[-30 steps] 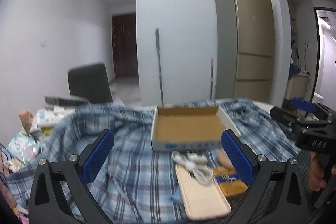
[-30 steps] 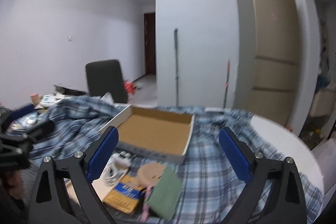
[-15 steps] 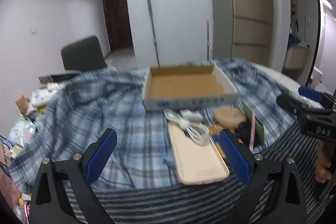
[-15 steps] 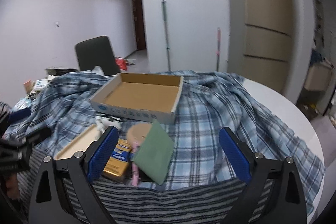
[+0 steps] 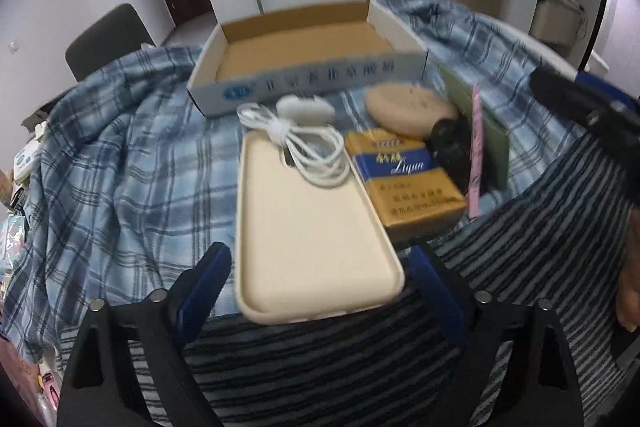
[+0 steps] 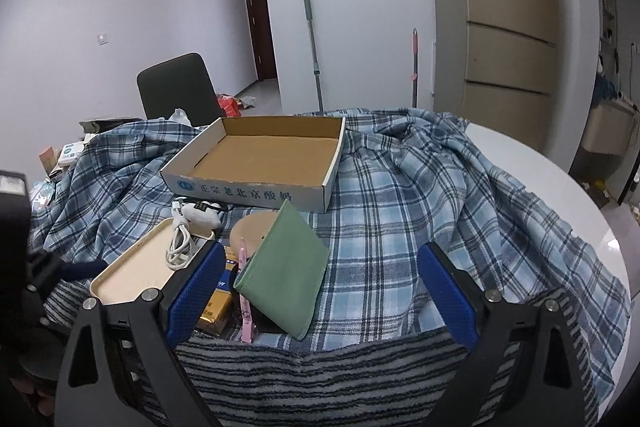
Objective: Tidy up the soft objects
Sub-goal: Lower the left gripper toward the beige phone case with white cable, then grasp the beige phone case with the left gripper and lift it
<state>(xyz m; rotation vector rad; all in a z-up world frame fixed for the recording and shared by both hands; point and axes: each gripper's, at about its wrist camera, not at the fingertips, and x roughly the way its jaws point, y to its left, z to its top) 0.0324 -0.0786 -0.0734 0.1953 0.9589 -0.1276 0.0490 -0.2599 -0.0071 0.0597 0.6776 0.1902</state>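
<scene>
**Plaid cloth on bench, both hand-held grippers wide with no grip**

Plaid shirt [image 6: 404, 195], blue and white, lies crumpled over the round white bench [image 6: 560, 187]. A striped grey towel [image 6: 360, 379] lies along the near edge, partly over the shirt.

Cardboard box [image 6: 264, 157], open-topped and with nothing in it, sits on the shirt toward the far side. Just in front of it is a cluster of small items:
- beige tray [image 5: 312, 227], nearest the left gripper, its near end overhanging the towel
- white cable [image 5: 308, 151], coiled, lying partly on the tray's far end, with a white plug [image 5: 306, 105] just beyond it
- yellow-and-blue pack [image 5: 404, 183], touching the tray's right side
- round tan disc [image 5: 408, 109], behind the pack
- green pouch [image 6: 284, 271], tilted up against the disc and pack
- pink strip [image 6: 246, 291], along the pouch's left edge
- small black object [image 5: 448, 143] between pack and pouch; blurred, kind unclear.

Left hand-held gripper [image 5: 320, 295]: jaws wide, have just been closing somewhat; the tray's near end lies between the blue pads, pads not pressing on it. Picture is motion-blurred.

Right hand-held gripper [image 6: 316, 295]: jaws wide, nothing gripped; the pouch and pack show between the fingers, left pad just beside them.
</scene>
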